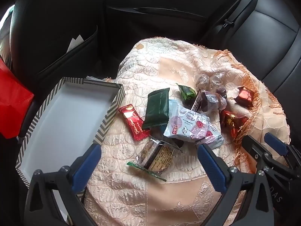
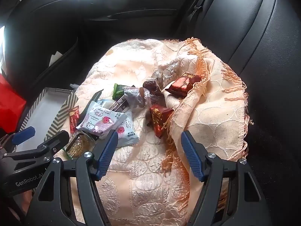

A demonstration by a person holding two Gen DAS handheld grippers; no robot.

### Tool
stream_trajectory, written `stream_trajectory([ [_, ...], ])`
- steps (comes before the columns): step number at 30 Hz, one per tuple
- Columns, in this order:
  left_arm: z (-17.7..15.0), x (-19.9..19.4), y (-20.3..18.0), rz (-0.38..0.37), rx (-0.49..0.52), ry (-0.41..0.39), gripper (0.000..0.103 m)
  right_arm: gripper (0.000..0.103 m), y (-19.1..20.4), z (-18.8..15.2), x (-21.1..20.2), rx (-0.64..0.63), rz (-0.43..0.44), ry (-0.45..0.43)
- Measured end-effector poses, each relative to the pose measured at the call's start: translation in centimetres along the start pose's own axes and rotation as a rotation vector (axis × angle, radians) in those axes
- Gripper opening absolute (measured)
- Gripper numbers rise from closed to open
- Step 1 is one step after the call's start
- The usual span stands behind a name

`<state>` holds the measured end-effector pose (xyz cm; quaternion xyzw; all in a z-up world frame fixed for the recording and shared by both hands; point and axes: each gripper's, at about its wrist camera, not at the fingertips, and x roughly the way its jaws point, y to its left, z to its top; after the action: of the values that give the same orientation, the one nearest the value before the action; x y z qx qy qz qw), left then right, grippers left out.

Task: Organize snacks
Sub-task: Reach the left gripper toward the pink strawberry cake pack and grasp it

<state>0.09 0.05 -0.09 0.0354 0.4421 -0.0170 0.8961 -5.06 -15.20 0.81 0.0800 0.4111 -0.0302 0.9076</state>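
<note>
Your left gripper (image 1: 148, 151) has its blue-padded fingers (image 1: 87, 164) spread wide with nothing between them, hovering just above the clear-wrapped brown snack (image 1: 157, 156) that lies on the peach cloth (image 1: 131, 188). Your right gripper (image 2: 149, 138) is likewise spread apart and holding nothing, its left pad just beside the white and pink packet (image 2: 105, 122) and its right pad over the fringed fold of the cloth. Just beyond the left fingers sits the rest of the loose pile: that same white and pink packet (image 1: 190, 126), a dark green packet (image 1: 157, 108) partly under it, a red stick packet (image 1: 132, 121) lying beside the box wall, a small green candy (image 1: 187, 92), a few clear-wrapped dark sweets (image 1: 208, 96), and two red foil candies (image 1: 232, 122) close to the fringe. To the left of the pile, the striped box (image 1: 107, 115) stands open on the seat with its white floor bare, touching the edge of the cloth. Past it a red bag (image 1: 11, 101) rests against the dark seatback, and black car seats (image 1: 263, 37) surround everything.
</note>
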Motion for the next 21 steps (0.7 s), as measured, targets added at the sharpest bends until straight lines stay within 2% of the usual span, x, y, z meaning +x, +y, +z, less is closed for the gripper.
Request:
stream_trajectory([
  [14,-0.5,1.8,0.4,-0.006,0.019,0.057,0.103,0.07,0.3,0.5,1.3,-0.03,0.004,0.038],
  [21,0.7,3.3,0.7,-0.017,0.023,0.081,0.103,0.07,0.4,0.6,2.2,-0.038,0.016,0.065],
])
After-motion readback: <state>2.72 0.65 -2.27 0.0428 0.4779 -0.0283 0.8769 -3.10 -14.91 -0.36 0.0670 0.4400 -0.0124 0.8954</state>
